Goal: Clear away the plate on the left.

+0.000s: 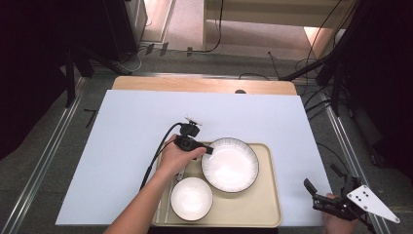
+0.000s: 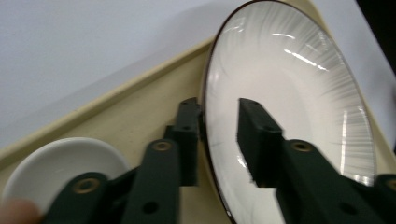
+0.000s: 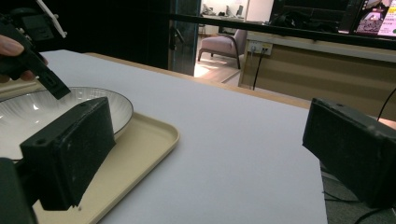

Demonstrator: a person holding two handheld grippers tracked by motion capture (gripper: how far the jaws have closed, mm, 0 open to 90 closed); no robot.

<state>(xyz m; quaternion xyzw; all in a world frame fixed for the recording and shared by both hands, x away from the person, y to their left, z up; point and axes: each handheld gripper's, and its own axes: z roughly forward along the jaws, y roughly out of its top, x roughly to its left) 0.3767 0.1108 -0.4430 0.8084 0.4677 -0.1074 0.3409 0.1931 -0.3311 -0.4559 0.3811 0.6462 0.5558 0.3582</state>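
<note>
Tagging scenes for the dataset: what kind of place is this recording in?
Looks like a lab or office recording setup, not a kitchen. A table covered in a white sheet sits on a metal frame with cables trailing over the floor; the right gripper view shows a lounge chair and a wall socket behind.

1 tray (image 1: 270, 204), 1 plate (image 1: 230, 164), 1 bowl (image 1: 191, 198).

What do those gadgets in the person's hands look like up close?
Each hand holds a black gripper with two blocky, flat-faced jaws. The left gripper has brass-coloured rivets on its linkage and trails a black cable. The right gripper carries a grey three-cornered plate with dark dots. The forearm is bare, with no sleeve.
</note>
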